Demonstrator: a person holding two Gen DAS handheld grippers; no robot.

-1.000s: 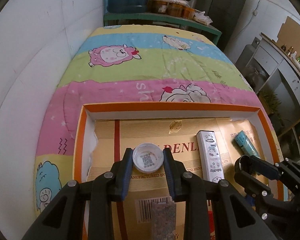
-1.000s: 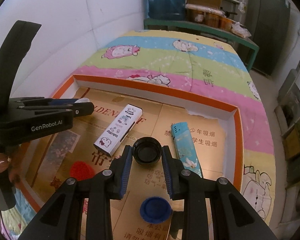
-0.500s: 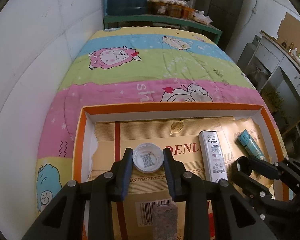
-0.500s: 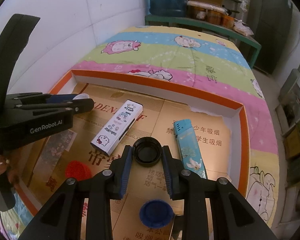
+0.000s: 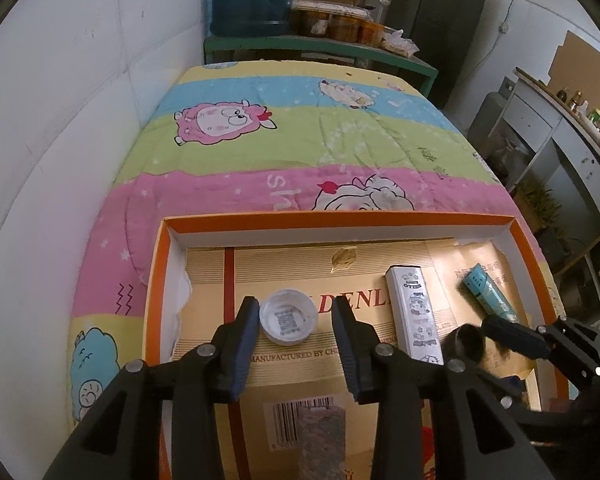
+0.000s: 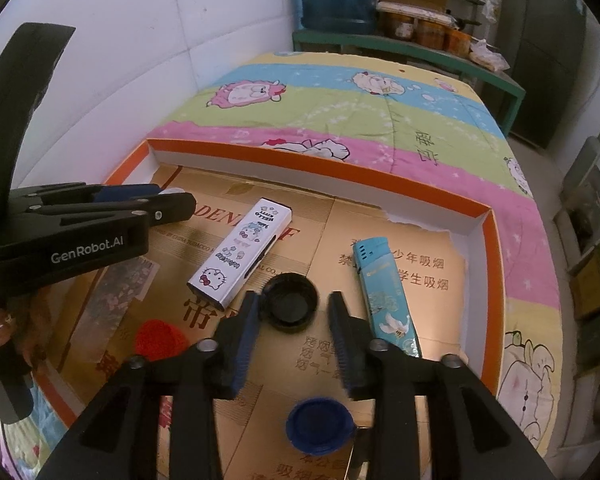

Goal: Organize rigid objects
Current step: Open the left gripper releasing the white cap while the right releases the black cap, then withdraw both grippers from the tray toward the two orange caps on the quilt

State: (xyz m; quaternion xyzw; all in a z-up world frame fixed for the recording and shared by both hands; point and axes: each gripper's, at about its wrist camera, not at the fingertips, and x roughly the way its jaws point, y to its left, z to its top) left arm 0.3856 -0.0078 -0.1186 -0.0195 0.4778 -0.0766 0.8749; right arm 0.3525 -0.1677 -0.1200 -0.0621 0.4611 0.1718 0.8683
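Observation:
A white bottle cap [image 5: 288, 316] lies open side up on the cardboard floor of an orange-rimmed tray [image 5: 340, 218]. My left gripper [image 5: 295, 320] is open around it, its jaws apart from the cap. A black cap [image 6: 289, 307] lies open side up between the open jaws of my right gripper [image 6: 292, 316]; it touches the left pad. The black cap also shows in the left wrist view [image 5: 466, 342]. A white Hello Kitty box [image 6: 240, 252] and a teal lighter [image 6: 382, 292] lie either side of the black cap.
A blue cap [image 6: 319, 424] lies below my right gripper and a red cap [image 6: 160, 338] to its left. The tray wall [image 6: 320, 176] stands at the far side. The tray rests on a striped cartoon bedspread [image 6: 360, 120]. A white wall [image 5: 60, 120] is at left.
Both grippers have opened. The white cap and the black cap, held before, now rest on the tray floor between the jaws.

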